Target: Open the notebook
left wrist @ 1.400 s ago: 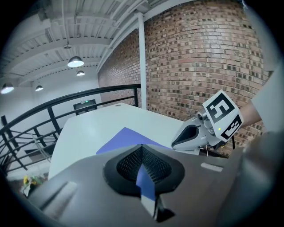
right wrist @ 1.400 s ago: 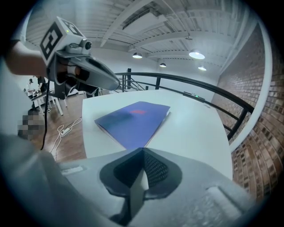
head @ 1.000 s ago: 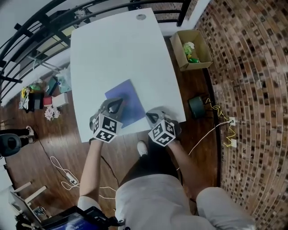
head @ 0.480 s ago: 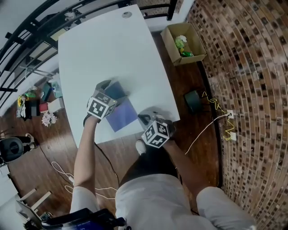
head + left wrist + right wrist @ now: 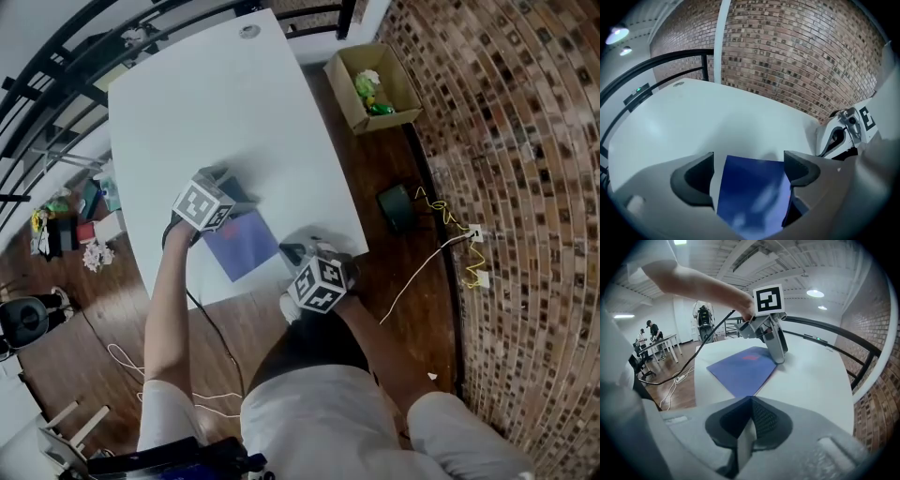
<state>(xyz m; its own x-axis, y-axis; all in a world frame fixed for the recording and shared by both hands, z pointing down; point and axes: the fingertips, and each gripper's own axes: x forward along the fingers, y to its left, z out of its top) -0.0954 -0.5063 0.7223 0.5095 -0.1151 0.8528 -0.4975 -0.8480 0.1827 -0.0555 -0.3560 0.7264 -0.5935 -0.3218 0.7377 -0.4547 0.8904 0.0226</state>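
Observation:
A blue notebook (image 5: 244, 244) lies shut and flat near the front edge of the white table (image 5: 216, 103). My left gripper (image 5: 225, 187) is over its far left corner and points steeply down. In the left gripper view its jaws (image 5: 750, 171) are wide and still opening; the blue cover (image 5: 750, 201) lies below and between them, with no pad pressing on it. The right gripper view shows the left gripper (image 5: 776, 345) tip at the notebook (image 5: 743, 366) corner. My right gripper (image 5: 293, 251) is shut and empty at the table's front right edge, just off the notebook; its jaws (image 5: 747, 420) meet.
A cardboard box (image 5: 370, 84) with small items stands on the wooden floor right of the table. A dark round object (image 5: 397, 208) and a yellow cable (image 5: 450, 234) lie nearby. A black railing (image 5: 56, 66) runs along the far left. People stand at distant tables (image 5: 656, 341).
My left gripper went from the notebook's near side to its far left corner, tipped downward and opened its jaws. The right gripper kept still and shut.

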